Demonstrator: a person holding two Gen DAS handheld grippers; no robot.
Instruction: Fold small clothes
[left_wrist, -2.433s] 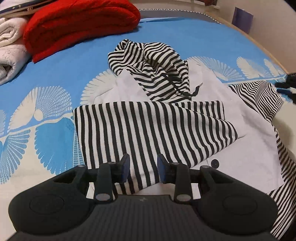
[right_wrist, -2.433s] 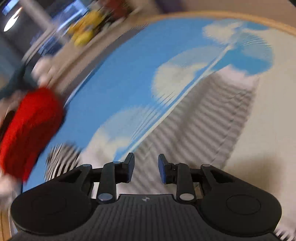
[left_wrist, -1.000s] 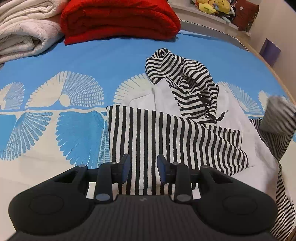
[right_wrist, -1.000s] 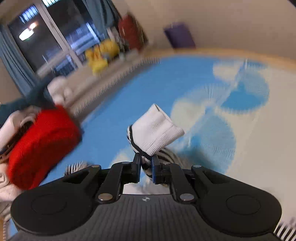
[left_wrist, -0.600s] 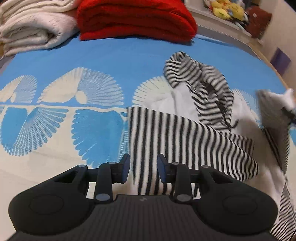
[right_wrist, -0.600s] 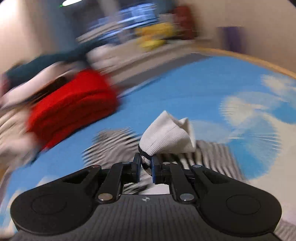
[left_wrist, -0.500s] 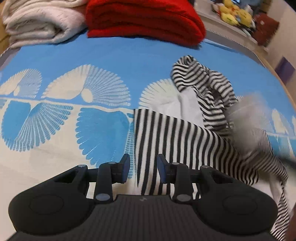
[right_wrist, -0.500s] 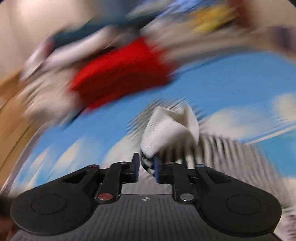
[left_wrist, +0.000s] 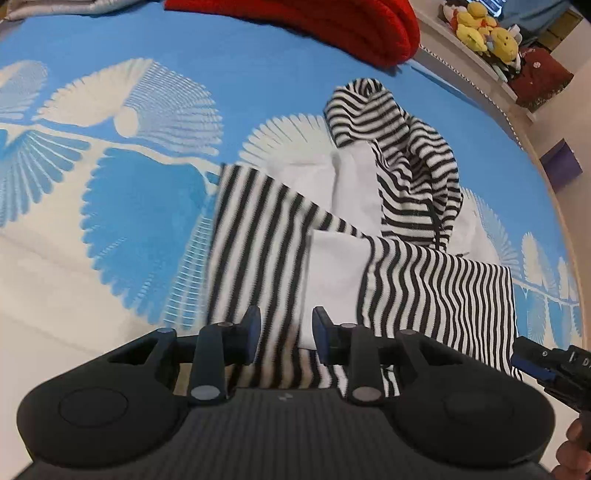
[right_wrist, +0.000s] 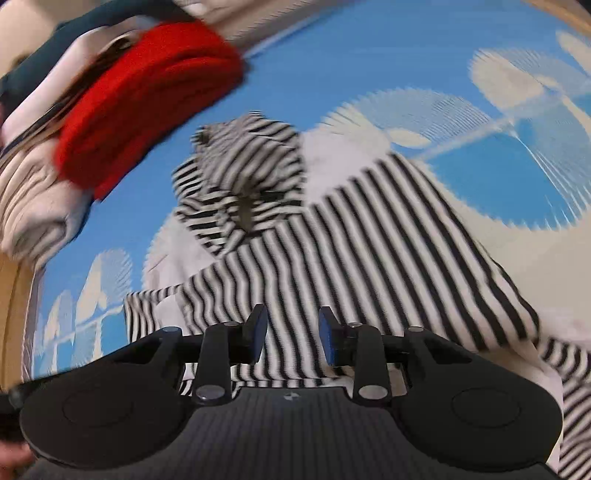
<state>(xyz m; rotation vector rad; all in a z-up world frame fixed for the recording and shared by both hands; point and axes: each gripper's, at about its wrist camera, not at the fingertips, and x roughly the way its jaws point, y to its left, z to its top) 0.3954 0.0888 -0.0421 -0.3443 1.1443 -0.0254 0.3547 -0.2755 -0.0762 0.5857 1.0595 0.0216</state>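
Observation:
A small white hoodie (left_wrist: 354, 173) with black-and-white striped hood (left_wrist: 402, 155) and sleeves lies on the blue patterned bed. Both striped sleeves are folded across its front; the right sleeve (left_wrist: 443, 291) with its white cuff (left_wrist: 336, 266) lies over the left sleeve (left_wrist: 255, 229). My left gripper (left_wrist: 286, 334) is open and empty just above the sleeves' near edge. My right gripper (right_wrist: 290, 332) is open and empty above the folded right sleeve (right_wrist: 369, 243), with the hood (right_wrist: 251, 170) beyond it. It also shows at the left wrist view's right edge (left_wrist: 546, 363).
A folded red blanket (left_wrist: 314, 18) and pale folded blankets (right_wrist: 33, 206) sit at the far side of the bed (left_wrist: 110, 221). Yellow plush toys (left_wrist: 484, 29) stand on a ledge beyond. The bed's wooden edge (right_wrist: 11, 302) runs along the left in the right wrist view.
My right gripper carried the right sleeve by its white cuff across the hoodie, laid it over the left sleeve, and let go; it now stands open. The left gripper stayed open, shifting slightly.

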